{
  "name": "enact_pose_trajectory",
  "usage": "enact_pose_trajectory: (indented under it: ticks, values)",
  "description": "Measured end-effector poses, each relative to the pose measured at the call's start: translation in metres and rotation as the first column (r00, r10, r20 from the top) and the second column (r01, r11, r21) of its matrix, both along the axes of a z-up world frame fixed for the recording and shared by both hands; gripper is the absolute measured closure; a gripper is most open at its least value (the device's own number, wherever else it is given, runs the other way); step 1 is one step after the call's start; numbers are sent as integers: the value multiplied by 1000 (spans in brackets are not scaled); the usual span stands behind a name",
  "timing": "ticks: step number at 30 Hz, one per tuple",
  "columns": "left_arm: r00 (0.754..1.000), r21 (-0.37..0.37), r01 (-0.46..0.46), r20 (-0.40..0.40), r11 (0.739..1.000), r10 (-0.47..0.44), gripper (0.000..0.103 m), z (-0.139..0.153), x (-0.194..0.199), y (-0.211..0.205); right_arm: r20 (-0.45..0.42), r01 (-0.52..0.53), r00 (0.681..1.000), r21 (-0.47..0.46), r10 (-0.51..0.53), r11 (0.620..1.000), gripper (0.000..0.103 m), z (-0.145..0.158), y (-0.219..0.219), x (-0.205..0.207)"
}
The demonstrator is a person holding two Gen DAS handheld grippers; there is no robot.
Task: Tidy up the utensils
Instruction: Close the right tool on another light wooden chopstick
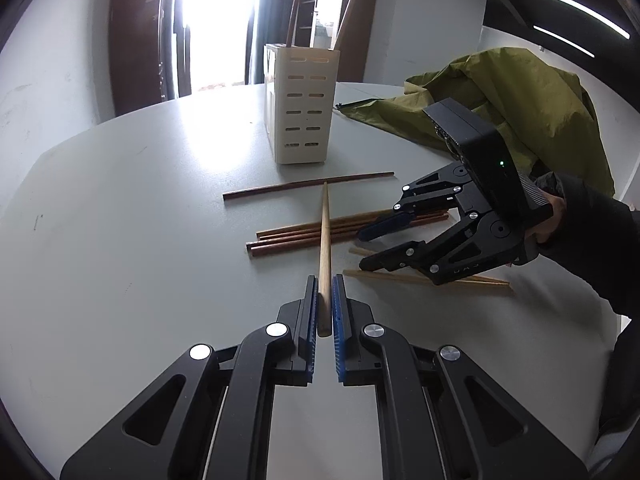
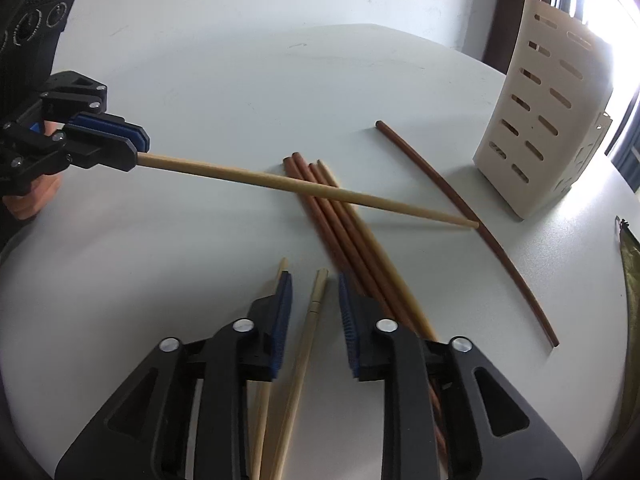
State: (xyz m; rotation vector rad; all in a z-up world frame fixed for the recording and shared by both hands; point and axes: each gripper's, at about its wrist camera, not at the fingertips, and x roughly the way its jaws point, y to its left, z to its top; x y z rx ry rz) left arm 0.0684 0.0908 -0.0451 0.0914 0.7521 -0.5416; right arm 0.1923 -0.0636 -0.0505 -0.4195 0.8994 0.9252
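Note:
My left gripper [image 1: 325, 280] is shut on a pale wooden chopstick [image 1: 325, 232] that points away over the table; in the right wrist view this left gripper [image 2: 136, 152] holds the pale wooden chopstick [image 2: 304, 186] above a bundle of brown chopsticks [image 2: 340, 220]. My right gripper [image 2: 314, 280] stands open low over the table, and a light chopstick [image 2: 304, 344] lies between its fingers without touching the pads. A second light one lies just left of it. A cream slotted utensil holder [image 1: 302, 108] stands upright beyond, with two chopsticks in it.
A single dark brown chopstick [image 1: 308, 186] lies crosswise in front of the holder [image 2: 548, 128]. An olive green cloth [image 1: 500, 96] is heaped at the right back of the white table [image 1: 140, 200]. A person's dark sleeve [image 1: 592, 232] reaches in from the right.

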Motion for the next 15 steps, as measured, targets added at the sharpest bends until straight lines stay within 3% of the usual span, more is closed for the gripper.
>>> enact_pose_trajectory:
  ticks: [4, 6, 7, 11, 15]
  values:
    - [1000, -18, -10, -11, 1000, 10, 96, -4, 3, 8, 6, -2, 1000, 6, 2, 1000, 65, -2, -4, 3]
    - [1000, -23, -11, -11, 1000, 11, 96, -5, 3, 9, 7, -9, 1000, 8, 9, 1000, 78, -3, -5, 3]
    - [1000, -27, -10, -10, 1000, 10, 96, -5, 3, 9, 10, -7, 1000, 1, 7, 1000, 97, -3, -5, 3]
    - [1000, -47, -16, 0, 999, 16, 96, -1, 1, 10, -32, 1, 1000, 32, 0, 999, 98, -1, -3, 2]
    - [999, -78, -23, 27, 997, 25, 96, 12, -1, 14, -83, 54, 996, 198, -38, 979, 98, 27, -27, 7]
